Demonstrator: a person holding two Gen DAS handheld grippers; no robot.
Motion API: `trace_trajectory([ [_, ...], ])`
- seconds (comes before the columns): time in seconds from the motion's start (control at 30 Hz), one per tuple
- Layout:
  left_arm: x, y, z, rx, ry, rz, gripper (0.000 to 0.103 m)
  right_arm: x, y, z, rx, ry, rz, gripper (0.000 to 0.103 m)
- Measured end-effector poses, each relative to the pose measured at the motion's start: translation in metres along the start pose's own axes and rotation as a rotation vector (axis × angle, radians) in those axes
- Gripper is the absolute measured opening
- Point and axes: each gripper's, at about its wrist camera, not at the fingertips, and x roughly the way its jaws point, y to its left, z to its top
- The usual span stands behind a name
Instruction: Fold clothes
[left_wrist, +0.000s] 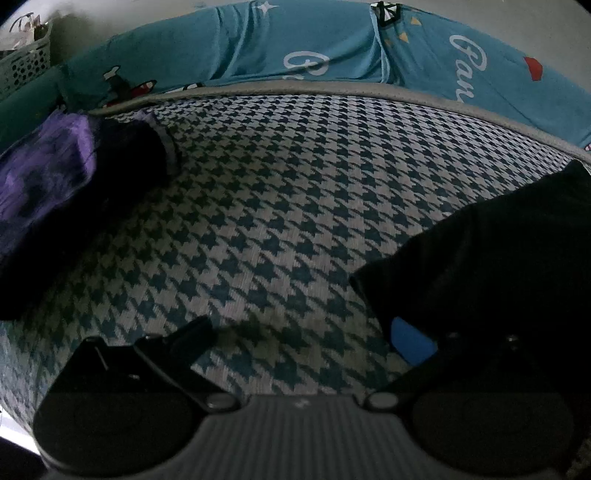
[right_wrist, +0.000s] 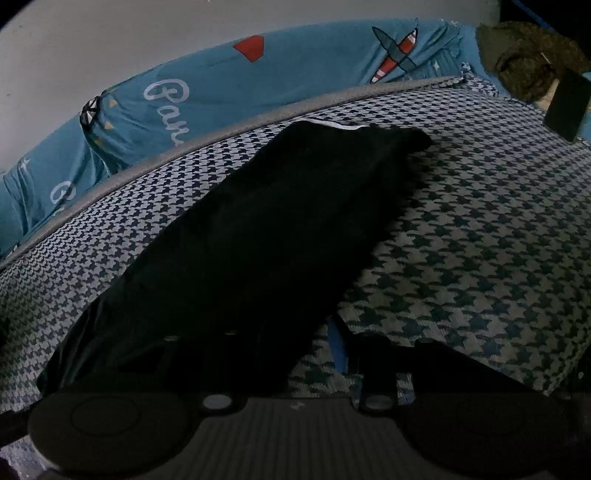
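A long black garment (right_wrist: 266, 229) lies diagonally across the houndstooth mat (right_wrist: 480, 240), from my right gripper (right_wrist: 291, 350) toward the mat's far edge. It covers that gripper's left finger. The right finger's blue pad (right_wrist: 336, 343) stands just off the cloth's edge, with mat showing between them. In the left wrist view the same black garment (left_wrist: 491, 258) drapes over the right finger of my left gripper (left_wrist: 303, 332), leaving a bit of blue pad (left_wrist: 410, 343) visible. Its jaws stand wide apart over bare mat (left_wrist: 277, 221).
A pile of purple and black clothes (left_wrist: 55, 192) sits at the mat's left. A teal printed sheet (left_wrist: 332, 48) runs behind the mat, with a mesh basket (left_wrist: 26, 59) at far left. A dark flat object (right_wrist: 567, 105) and an olive cloth (right_wrist: 528, 55) lie at the far right.
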Motion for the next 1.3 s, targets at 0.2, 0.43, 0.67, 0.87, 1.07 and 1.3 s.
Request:
trace_trajectory([
  [0.2,-0.006,-0.004,-0.001,0.002,-0.010,-0.010,0.103,-0.003,0.003,0.000,-0.013,0.010,-0.005,0.035],
  [0.43,-0.011,-0.011,0.000,0.007,-0.016,-0.035,0.103,-0.003,0.007,0.000,-0.019,0.029,-0.014,0.035],
  [0.67,-0.014,-0.019,0.000,0.019,-0.014,-0.057,0.103,-0.001,0.008,0.000,-0.027,0.052,-0.015,0.035],
  [0.87,-0.015,-0.024,0.000,0.025,-0.009,-0.069,0.103,-0.002,0.010,-0.001,-0.029,0.065,-0.009,0.035],
  [1.07,-0.013,-0.029,0.000,0.033,-0.002,-0.078,0.103,-0.002,0.010,-0.001,-0.035,0.081,-0.014,0.035],
  [1.3,-0.013,-0.036,-0.001,0.044,0.001,-0.090,0.103,0.000,0.011,-0.001,-0.032,0.108,-0.016,0.036],
])
